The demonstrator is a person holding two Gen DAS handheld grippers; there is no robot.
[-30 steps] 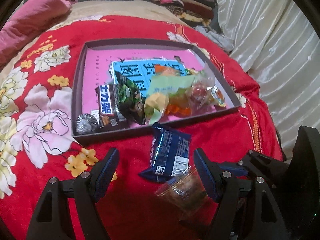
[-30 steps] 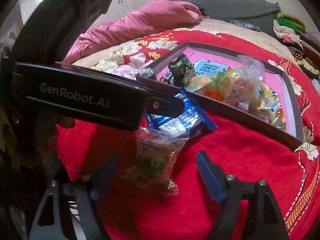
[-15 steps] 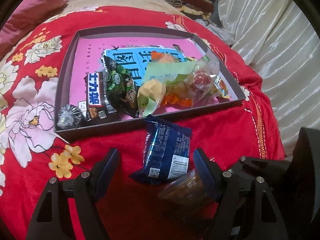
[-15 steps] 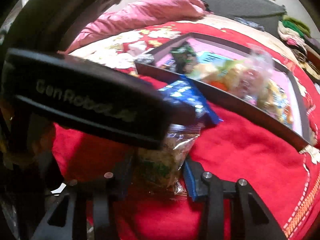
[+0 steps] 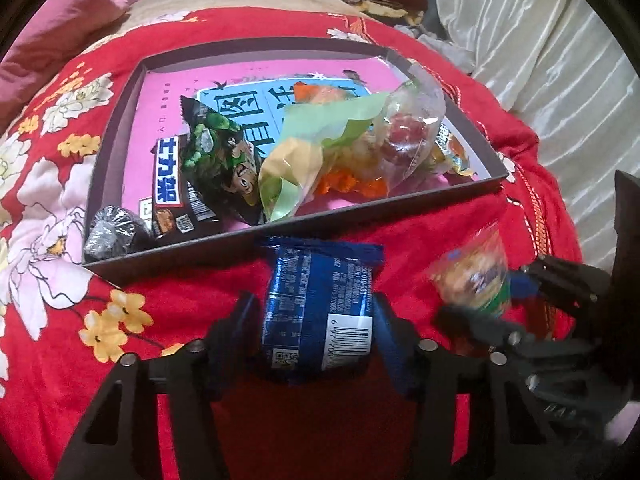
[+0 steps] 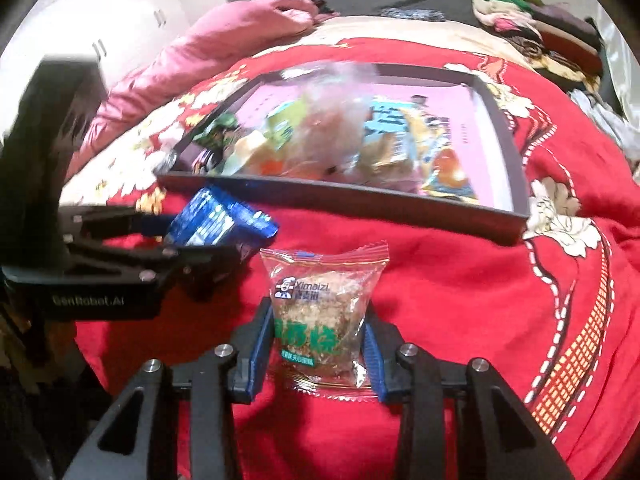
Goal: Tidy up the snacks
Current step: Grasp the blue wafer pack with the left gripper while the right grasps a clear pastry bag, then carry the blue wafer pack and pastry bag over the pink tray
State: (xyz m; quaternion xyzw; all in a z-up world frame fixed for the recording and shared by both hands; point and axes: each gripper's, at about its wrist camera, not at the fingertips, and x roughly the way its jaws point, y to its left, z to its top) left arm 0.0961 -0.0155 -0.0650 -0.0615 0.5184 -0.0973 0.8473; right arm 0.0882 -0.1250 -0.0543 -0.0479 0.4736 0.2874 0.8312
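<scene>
My left gripper (image 5: 316,332) is shut on a blue snack packet (image 5: 320,304), held just in front of the dark box lid with a pink floor (image 5: 168,258). The packet also shows in the right wrist view (image 6: 220,224). My right gripper (image 6: 318,344) is shut on a clear packet with green print (image 6: 320,312), held above the red blanket; the packet also shows in the left wrist view (image 5: 476,276). Several snacks lie in the box: a black chocolate bar (image 5: 172,192), a green-black bag (image 5: 216,152), a clear bag of sweets (image 5: 360,148).
The box (image 6: 360,196) sits on a red flowered blanket (image 5: 60,240) on a bed. A pink quilt (image 6: 192,52) lies at the back left. Folded clothes (image 6: 532,20) are stacked at the back right. A white curtain (image 5: 540,40) hangs right of the bed.
My left gripper moved forward and closed on the blue packet. My right gripper closed on the clear packet and lifted it to the right, out from under the left gripper.
</scene>
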